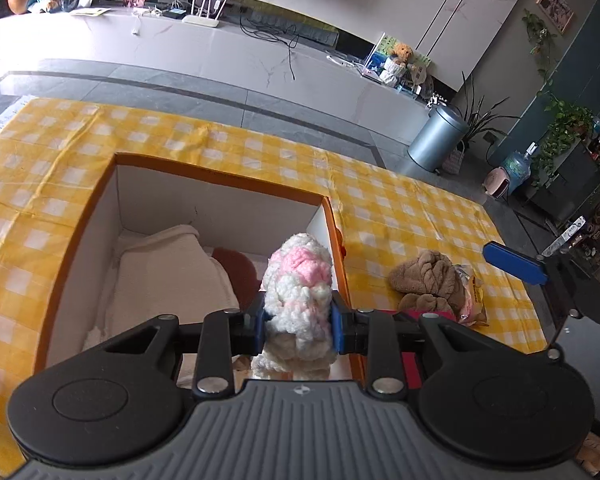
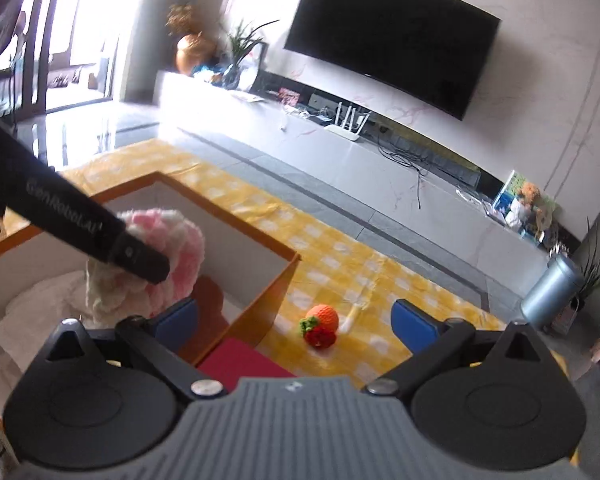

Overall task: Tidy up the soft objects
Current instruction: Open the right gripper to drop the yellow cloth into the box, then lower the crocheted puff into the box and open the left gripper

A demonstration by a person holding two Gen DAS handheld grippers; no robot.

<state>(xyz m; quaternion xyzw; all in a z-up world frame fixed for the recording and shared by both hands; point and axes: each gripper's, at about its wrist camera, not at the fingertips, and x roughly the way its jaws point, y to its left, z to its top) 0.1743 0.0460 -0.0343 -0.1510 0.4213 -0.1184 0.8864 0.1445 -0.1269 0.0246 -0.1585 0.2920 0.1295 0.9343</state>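
1. The left gripper clenched a pink-and-white yarn toy, held over the box.
2. The right gripper stood released, empty.
3. An orange toy lay on the cloth, at 3 o'clock from the box.

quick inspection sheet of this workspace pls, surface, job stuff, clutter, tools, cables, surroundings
surface: yellow checked cloth over the table.
job's things: pink and white knitted piece above the open box; cream towel inside; brown plush and orange knitted toy on the cloth.
clutter: snack packet beside the plush.
tools: left tool shut on the knitted piece; right tool open, empty.
cables: black cables on the TV bench.
surroundings: TV, router, bin, plants.
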